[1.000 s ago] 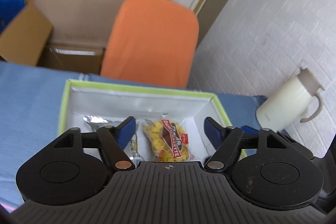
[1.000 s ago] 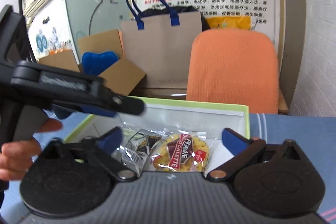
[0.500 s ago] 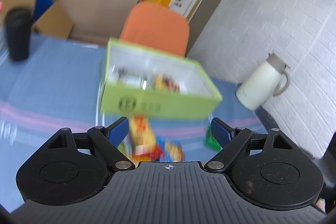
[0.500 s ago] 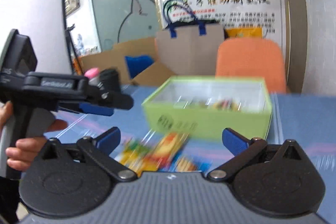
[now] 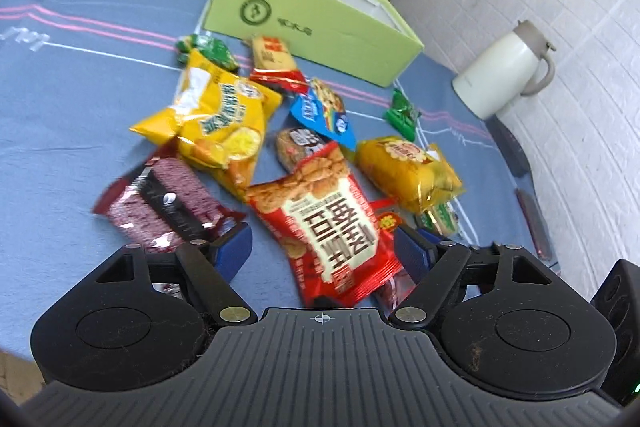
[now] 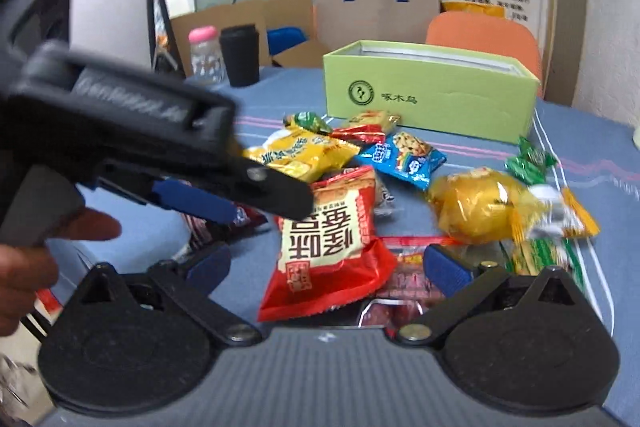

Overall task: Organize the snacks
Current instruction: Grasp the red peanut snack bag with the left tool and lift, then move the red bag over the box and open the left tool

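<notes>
Several snack packets lie in a heap on the blue tablecloth in front of a green box [image 5: 312, 23] [image 6: 428, 99]. A red packet [image 5: 328, 223] [image 6: 332, 247] lies nearest. Around it are a yellow chip bag [image 5: 220, 119] [image 6: 300, 155], a dark red wafer pack [image 5: 160, 203], a blue packet [image 5: 324, 115] [image 6: 404, 155] and a yellow cake packet [image 5: 408, 171] [image 6: 484, 207]. My left gripper [image 5: 324, 251] is open and empty above the red packet; it also shows in the right wrist view [image 6: 240, 195]. My right gripper [image 6: 328, 263] is open and empty over the same packet.
A cream thermos jug [image 5: 504, 71] stands at the right by the brick wall. A black cup [image 6: 240, 55] and a pink-capped bottle [image 6: 204, 55] stand at the far left of the table. An orange chair [image 6: 484, 39] is behind the box.
Both grippers have pulled back from over the green box and dropped toward the snack heap. The view has gone from inside the box to the packets on the cloth.
</notes>
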